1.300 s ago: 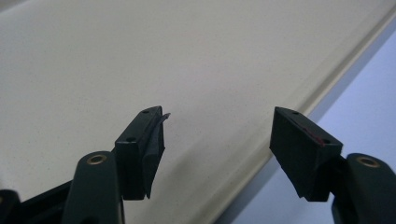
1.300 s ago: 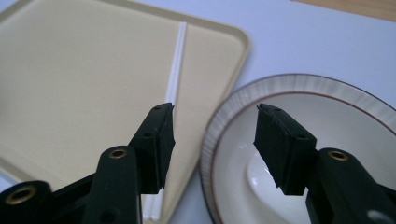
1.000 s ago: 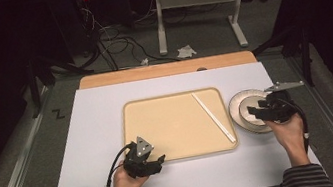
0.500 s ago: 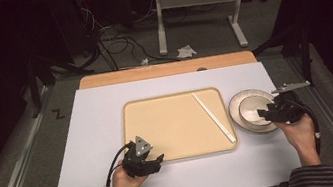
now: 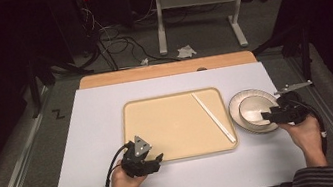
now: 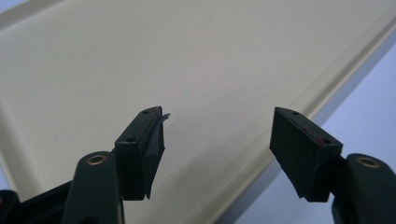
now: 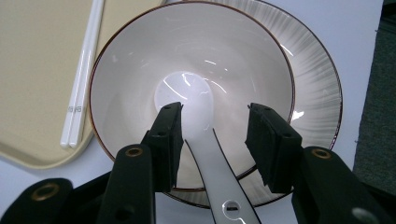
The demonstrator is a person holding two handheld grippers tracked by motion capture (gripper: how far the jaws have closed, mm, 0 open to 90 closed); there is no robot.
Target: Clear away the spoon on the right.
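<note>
The right gripper view has us looking along our right gripper (image 7: 212, 140), its jaws half open and just closing in, either side of the white ceramic spoon (image 7: 198, 121), pads not touching its handle. The spoon lies in the white brown-rimmed bowl (image 7: 140, 56) on the ribbed grey plate (image 7: 313, 79), just right of the beige plastic tray (image 5: 169, 123), which holds white chopsticks (image 5: 214, 117). Our left gripper (image 6: 217, 140) hangs wide open, empty, over the tray's near edge

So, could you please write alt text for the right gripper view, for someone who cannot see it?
The right gripper hangs with open jaws either side of a white spoon's handle, in a white bowl on a ribbed plate. White chopsticks lie on a beige tray at left.
</note>
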